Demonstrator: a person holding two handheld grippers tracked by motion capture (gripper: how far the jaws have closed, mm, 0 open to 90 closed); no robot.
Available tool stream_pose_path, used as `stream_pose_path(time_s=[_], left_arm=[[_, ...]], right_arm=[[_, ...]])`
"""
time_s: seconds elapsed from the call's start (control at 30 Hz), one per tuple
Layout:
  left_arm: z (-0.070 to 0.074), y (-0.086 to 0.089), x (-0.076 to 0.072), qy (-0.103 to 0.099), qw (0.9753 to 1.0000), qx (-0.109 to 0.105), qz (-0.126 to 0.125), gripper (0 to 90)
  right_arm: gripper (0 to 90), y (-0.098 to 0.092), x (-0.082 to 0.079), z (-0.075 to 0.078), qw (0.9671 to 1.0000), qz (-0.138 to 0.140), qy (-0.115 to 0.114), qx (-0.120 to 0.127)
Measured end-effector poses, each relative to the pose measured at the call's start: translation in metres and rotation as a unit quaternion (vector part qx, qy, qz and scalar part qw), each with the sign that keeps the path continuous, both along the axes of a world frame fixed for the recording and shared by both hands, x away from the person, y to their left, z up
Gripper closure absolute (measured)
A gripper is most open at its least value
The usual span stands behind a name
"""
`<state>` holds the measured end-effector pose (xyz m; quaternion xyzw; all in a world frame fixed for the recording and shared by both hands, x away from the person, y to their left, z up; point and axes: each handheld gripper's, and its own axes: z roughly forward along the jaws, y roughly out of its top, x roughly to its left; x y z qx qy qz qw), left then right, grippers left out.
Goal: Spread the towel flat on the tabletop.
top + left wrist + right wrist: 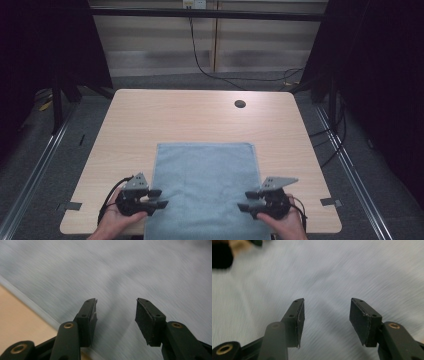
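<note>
A light blue towel lies flat on the wooden table, reaching to the near edge. My left gripper sits over the towel's left edge, jaws apart and pointing inward. My right gripper sits over the towel's right edge, jaws apart and pointing inward too. In the left gripper view the left gripper hovers open just over the towel, with the towel's hem and bare table at lower left. In the right gripper view the right gripper stands open over the towel. Nothing lies between either pair of jaws.
A round cable hole sits near the table's far right. A black cable runs down the back wall to the floor. Dark frame posts stand at both sides of the table. Tape marks lie near the front corners.
</note>
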<state>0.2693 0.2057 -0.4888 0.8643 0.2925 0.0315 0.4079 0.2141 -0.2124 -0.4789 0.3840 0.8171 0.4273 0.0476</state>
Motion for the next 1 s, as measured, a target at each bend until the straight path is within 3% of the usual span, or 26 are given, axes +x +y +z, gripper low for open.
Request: stream_pose_path(time_s=[0.1,0.13,0.17,0.2,0.23,0.27,0.3,0.33,0.43,0.53,0.7,0.77,0.83,0.93,1.0], left_arm=[[0.003,-0.003,0.03,-0.004,0.9996,-0.007,0.026,52.3],[0.004,-0.004,0.039,-0.016,0.9988,-0.008,0.045,52.7],[0.003,-0.005,0.048,-0.016,0.9981,-0.011,0.059,52.6],[0.001,-0.007,0.057,-0.003,0.9977,-0.018,0.066,52.6],[-0.003,-0.009,0.063,-0.004,0.9974,-0.015,0.071,52.2],[-0.006,-0.011,0.066,-0.014,0.997,0.0,0.076,51.6],[-0.012,-0.013,0.069,-0.009,0.9968,0.014,0.078,51.6],[-0.015,-0.012,0.068,-0.017,0.9968,0.008,0.077,51.4],[-0.015,-0.01,0.061,-0.021,0.9974,0.006,0.068,50.5],[-0.016,-0.006,0.051,-0.022,0.9982,-0.002,0.056,49.1],[-0.015,-0.005,0.036,-0.012,0.9992,-0.007,0.039,49.1],[-0.015,-0.007,0.032,-0.018,0.9993,0.005,0.032,48.2],[-0.014,-0.007,0.031,-0.021,0.9993,0.007,0.03,47.7],[-0.015,-0.005,0.033,-0.015,0.9995,0.0,0.028,48.1],[-0.015,-0.004,0.034,-0.014,0.9995,-0.004,0.028,48.4]], right_arm=[[46.2,-0.007,0.033,0.006,0.9996,-0.025,-0.015,-0.007],[45.7,-0.008,0.045,0.008,0.9993,-0.033,-0.018,-0.009],[44.9,-0.009,0.057,0.008,0.999,-0.039,-0.018,-0.011],[44.9,-0.01,0.069,0.007,0.9988,-0.042,-0.02,-0.014],[44.8,-0.011,0.079,0.004,0.9986,-0.048,-0.019,-0.015],[44.8,-0.01,0.087,0.0,0.9984,-0.051,-0.016,-0.016],[45.0,-0.008,0.093,-0.005,0.9983,-0.054,-0.01,-0.021],[45.1,-0.005,0.098,-0.011,0.998,-0.053,-0.005,-0.033],[44.7,0.001,0.095,-0.022,0.9977,-0.035,0.006,-0.057],[45.1,0.0,0.082,-0.023,0.9986,-0.03,0.01,-0.041],[46.4,-0.001,0.055,-0.018,0.998,-0.014,0.021,-0.058],[46.5,-0.004,0.05,-0.016,0.9981,-0.017,0.021,-0.055],[45.7,-0.01,0.056,-0.013,0.9986,-0.031,0.009,-0.042],[44.3,-0.024,0.078,-0.007,0.9973,-0.067,-0.01,-0.027],[42.6,-0.031,0.093,-0.007,0.9956,-0.087,-0.018,-0.03]])
